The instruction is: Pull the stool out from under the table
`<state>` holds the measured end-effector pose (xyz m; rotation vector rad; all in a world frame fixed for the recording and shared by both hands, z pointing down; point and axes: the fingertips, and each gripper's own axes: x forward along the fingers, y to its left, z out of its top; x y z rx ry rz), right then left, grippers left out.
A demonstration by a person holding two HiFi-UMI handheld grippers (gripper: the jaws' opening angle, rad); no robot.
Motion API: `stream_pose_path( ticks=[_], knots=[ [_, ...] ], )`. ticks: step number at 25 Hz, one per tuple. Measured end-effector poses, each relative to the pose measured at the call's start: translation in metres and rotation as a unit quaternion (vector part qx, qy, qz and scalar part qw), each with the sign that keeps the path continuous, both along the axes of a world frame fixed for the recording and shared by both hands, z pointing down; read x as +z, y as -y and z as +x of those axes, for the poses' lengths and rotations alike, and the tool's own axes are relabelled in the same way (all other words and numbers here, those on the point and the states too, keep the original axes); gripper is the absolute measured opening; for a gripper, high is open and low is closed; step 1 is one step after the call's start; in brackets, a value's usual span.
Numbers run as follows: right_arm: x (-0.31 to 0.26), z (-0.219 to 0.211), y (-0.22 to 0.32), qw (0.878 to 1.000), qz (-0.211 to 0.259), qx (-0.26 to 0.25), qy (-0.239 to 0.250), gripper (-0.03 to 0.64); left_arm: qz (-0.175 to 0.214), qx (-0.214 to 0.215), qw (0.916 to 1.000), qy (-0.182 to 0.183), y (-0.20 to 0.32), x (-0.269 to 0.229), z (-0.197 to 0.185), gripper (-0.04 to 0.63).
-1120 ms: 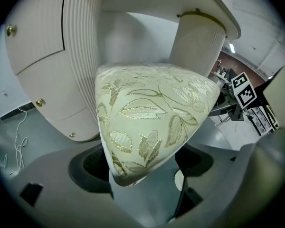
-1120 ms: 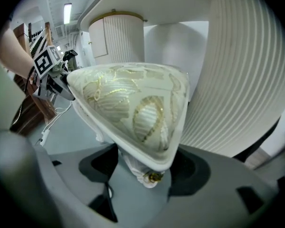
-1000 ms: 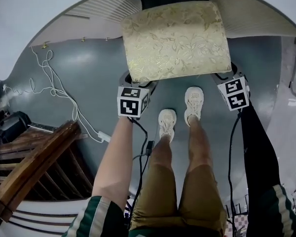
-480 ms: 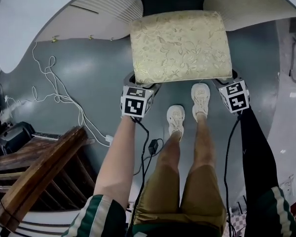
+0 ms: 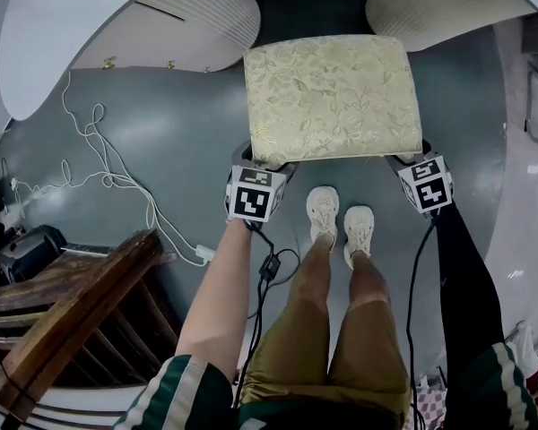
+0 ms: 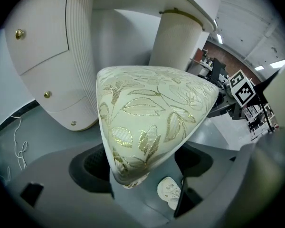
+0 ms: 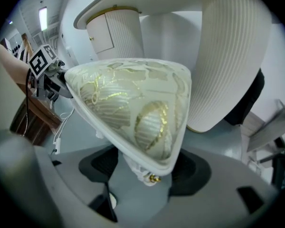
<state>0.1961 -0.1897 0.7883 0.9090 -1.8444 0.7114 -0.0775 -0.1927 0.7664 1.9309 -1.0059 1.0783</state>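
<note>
A stool (image 5: 332, 97) with a cream cushion patterned in gold leaves stands on the grey floor, its far edge at the dark gap under the white table (image 5: 90, 25). My left gripper (image 5: 265, 163) is shut on its near left corner. My right gripper (image 5: 411, 158) is shut on the near right corner. In the left gripper view the cushion corner (image 6: 142, 118) sits between the jaws of the left gripper (image 6: 133, 177). The right gripper view shows the other corner (image 7: 133, 113) between the jaws of the right gripper (image 7: 149, 174), with a white leg and gold fitting below.
Two ribbed white table pedestals (image 5: 211, 12) (image 5: 430, 3) flank the gap. A white cable (image 5: 117, 182) trails over the floor at left. Dark wooden furniture (image 5: 72, 303) and a black box (image 5: 22, 240) stand at lower left. The person's feet (image 5: 339, 218) are just behind the stool.
The stool has slid out from under the table toward the person, both grippers moving with it. The feet have stepped back and now stand side by side.
</note>
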Motion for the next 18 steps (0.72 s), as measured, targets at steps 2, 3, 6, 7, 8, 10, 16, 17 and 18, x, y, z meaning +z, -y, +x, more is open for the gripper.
stream_pose_path(
  ticks=[2, 3, 6, 7, 8, 10, 16, 17, 18],
  knots=[
    [-0.002, -0.001, 0.000, 1.000, 0.002, 0.000, 0.002, 0.334, -0.001, 0.000, 1.0000, 0.001, -0.002, -0.002, -0.001, 0.416],
    [-0.003, 0.000, 0.000, 1.000, 0.002, 0.000, 0.002, 0.334, -0.001, 0.000, 1.0000, 0.002, -0.001, -0.003, -0.001, 0.416],
    [-0.001, 0.001, 0.001, 1.000, 0.000, 0.000, 0.004, 0.334, -0.004, 0.000, 1.0000, 0.008, 0.001, -0.004, 0.000, 0.416],
    [0.001, 0.000, 0.001, 1.000, -0.003, 0.000, 0.006, 0.334, -0.004, 0.001, 0.9999, 0.012, 0.001, -0.004, 0.000, 0.416],
    [0.003, 0.000, 0.000, 1.000, -0.005, 0.000, 0.008, 0.334, -0.003, 0.002, 0.9999, 0.015, 0.002, -0.003, -0.001, 0.416],
    [0.007, -0.001, -0.002, 1.000, -0.008, 0.001, 0.012, 0.334, 0.000, 0.004, 0.9998, 0.022, 0.001, -0.002, -0.002, 0.416],
    [0.007, -0.004, -0.004, 1.000, -0.015, 0.003, 0.022, 0.334, -0.003, 0.005, 0.9994, 0.034, 0.002, -0.007, -0.005, 0.416],
    [0.006, -0.004, -0.004, 1.000, -0.017, 0.004, 0.025, 0.334, -0.004, 0.006, 0.9993, 0.036, 0.002, -0.008, -0.005, 0.416],
    [0.006, -0.005, -0.004, 0.999, -0.019, 0.004, 0.027, 0.334, -0.005, 0.007, 0.9992, 0.038, 0.002, -0.010, -0.005, 0.416]
  ],
)
